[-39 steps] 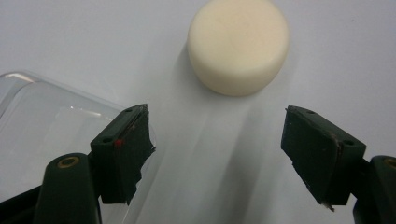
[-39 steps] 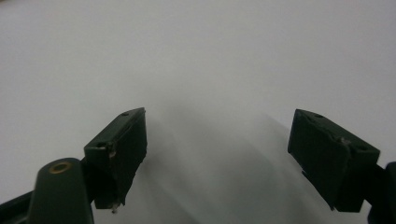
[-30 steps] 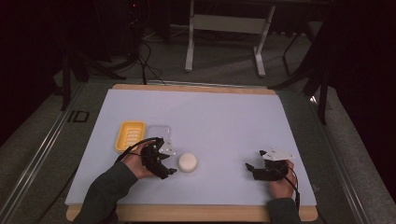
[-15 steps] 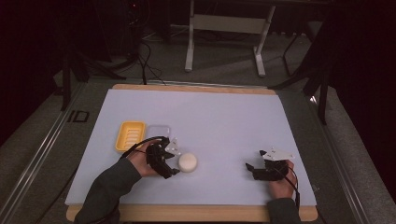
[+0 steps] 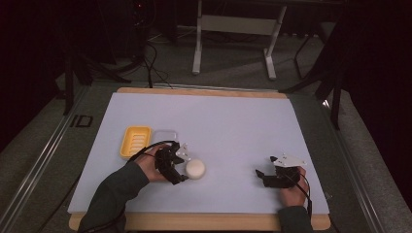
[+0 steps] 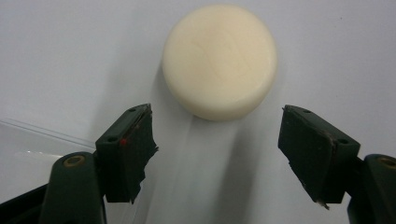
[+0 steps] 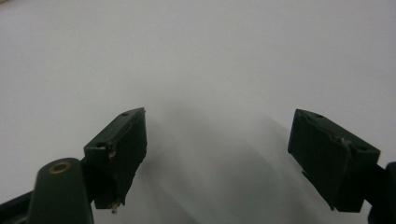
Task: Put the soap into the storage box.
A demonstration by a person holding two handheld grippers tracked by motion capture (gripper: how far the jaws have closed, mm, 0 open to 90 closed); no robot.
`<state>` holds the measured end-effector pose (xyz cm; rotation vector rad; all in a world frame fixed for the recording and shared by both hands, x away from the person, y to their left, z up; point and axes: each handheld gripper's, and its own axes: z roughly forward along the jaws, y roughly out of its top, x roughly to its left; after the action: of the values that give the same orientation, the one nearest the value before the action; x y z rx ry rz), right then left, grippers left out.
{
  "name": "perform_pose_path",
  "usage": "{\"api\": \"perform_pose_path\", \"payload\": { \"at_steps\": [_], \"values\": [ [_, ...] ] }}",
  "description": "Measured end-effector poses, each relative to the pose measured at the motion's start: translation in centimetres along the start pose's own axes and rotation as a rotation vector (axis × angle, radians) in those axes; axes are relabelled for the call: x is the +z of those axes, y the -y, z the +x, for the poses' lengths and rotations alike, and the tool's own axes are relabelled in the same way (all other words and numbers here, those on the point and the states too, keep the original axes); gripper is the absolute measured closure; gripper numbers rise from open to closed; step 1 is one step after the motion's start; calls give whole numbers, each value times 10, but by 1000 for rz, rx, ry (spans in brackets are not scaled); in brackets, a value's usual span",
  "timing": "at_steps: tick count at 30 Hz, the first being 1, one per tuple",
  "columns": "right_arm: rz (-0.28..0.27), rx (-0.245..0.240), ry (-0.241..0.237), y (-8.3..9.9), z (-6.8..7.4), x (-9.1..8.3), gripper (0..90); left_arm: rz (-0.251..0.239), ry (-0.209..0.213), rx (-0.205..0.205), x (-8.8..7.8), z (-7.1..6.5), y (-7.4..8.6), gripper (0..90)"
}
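A round cream soap bar [image 5: 196, 168] lies on the white table mat, right of my left gripper [image 5: 180, 168]. In the left gripper view the soap bar [image 6: 219, 60] sits just ahead of the jaw tips, its near edge about level with them. My left gripper [image 6: 215, 114] is open; its jaws have just been closing, and neither pad touches the soap. My right gripper [image 5: 263, 175] rests low on the mat at the right, apart from everything. In its own view the right gripper [image 7: 219, 114] is open over bare mat.
A yellow ribbed soap dish [image 5: 135, 141] and a clear plastic tray [image 5: 165, 136] sit side by side just behind my left hand; the clear tray's edge [image 6: 28, 144] shows beside the left jaw. The white mat [image 5: 228, 121] covers the wooden table.
My left gripper has moved a little to the right, up to the soap bar. The soap and the right gripper have stayed put.
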<state>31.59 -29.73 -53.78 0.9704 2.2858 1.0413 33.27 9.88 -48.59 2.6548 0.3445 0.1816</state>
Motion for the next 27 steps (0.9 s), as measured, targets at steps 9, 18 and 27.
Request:
{"api": "perform_pose_path", "payload": {
  "at_steps": [9, 18, 27],
  "values": [
    [-3, -1, 0, 0, 0, 0, 189, 37, 29, 26, 4, 1, -8, 187],
    [-4, -1, 0, 0, 0, 0, 189, 62, 40, 26, 8, 2, -13, 156],
    [-4, -1, 0, 0, 0, 0, 189, 92, 50, 35, 12, 4, -17, 159]
  ]
}}
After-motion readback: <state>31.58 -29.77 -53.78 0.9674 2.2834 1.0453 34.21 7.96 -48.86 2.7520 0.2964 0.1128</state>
